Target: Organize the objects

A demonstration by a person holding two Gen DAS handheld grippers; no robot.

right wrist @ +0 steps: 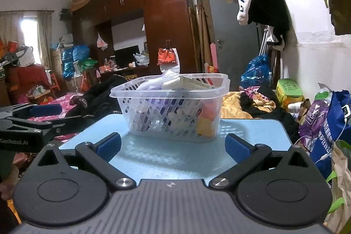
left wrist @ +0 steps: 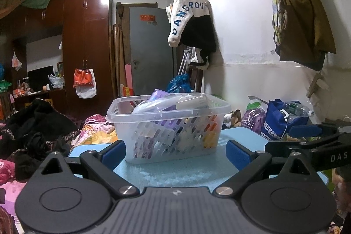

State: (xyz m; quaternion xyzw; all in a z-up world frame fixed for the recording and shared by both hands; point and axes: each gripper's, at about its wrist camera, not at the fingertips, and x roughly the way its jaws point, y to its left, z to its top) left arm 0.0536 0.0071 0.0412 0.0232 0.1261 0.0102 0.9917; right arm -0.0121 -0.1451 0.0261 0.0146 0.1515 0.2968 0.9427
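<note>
Looking along our left gripper [left wrist: 175, 151], we see its two blue fingers [left wrist: 114, 152] spread wide apart with nothing between them. Our right gripper [right wrist: 173, 146] is the same: its blue pads [right wrist: 235, 147] stand far apart and hold nothing.

A clear plastic basket [left wrist: 169, 133] sits on the light blue table [left wrist: 186, 170] just ahead of both grippers, not touching them. It is full of small things. We can make out a white box [right wrist: 186, 82] on top, something purple, and something yellow and orange low down, but we cannot tell what they are through the holes.

From the left camera, our right gripper [left wrist: 307, 137] pokes in at the right edge. From the right camera, our left gripper [right wrist: 33, 120] pokes in at the left edge.

Behind the table lies a messy bed [right wrist: 241, 106] with clothes, and a white and black top [left wrist: 190, 19] hangs on the wall.
</note>
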